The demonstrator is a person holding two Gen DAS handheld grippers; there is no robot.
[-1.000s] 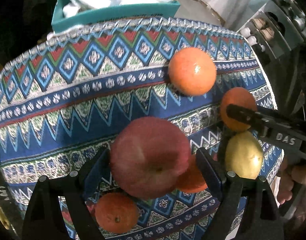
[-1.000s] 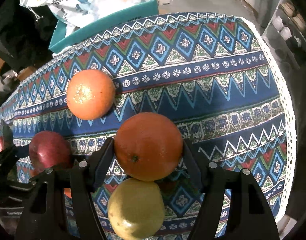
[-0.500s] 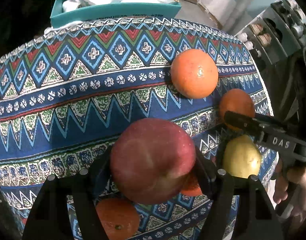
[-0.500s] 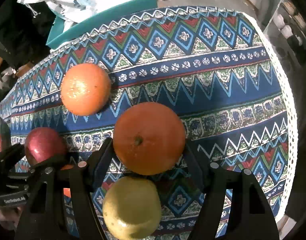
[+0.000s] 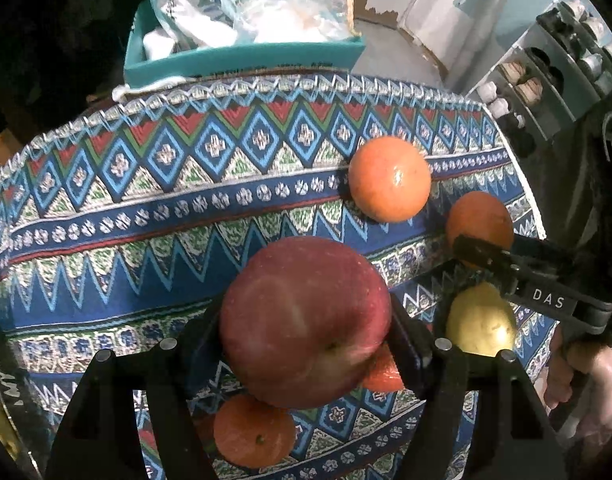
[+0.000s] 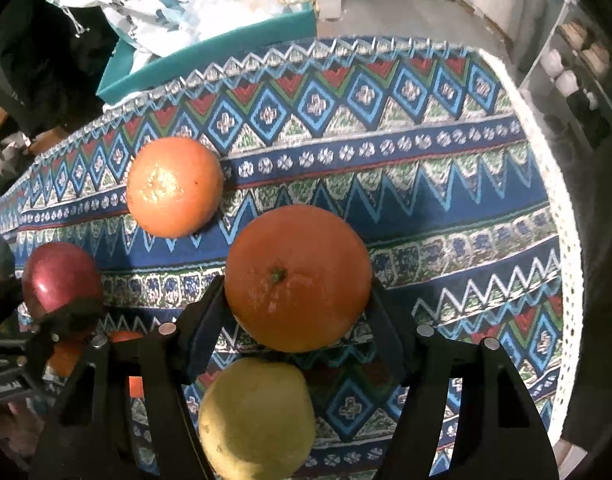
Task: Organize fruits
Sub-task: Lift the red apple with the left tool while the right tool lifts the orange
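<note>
Mid-sort: the left gripper point(image 5: 306, 322) is clamping a red apple point(image 5: 304, 320) while the right gripper point(image 6: 296, 300) is closing on an orange point(image 6: 298, 276), both above the desk point(image 6: 445, 184); another orange point(image 6: 174, 186) is lying at ten o'clock, and placing comes next.

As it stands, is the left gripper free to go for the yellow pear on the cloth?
Probably not. The left gripper is shut on the red apple, so its jaws are occupied, and the right gripper, closing on an orange, sits directly over the yellow pear.
</note>
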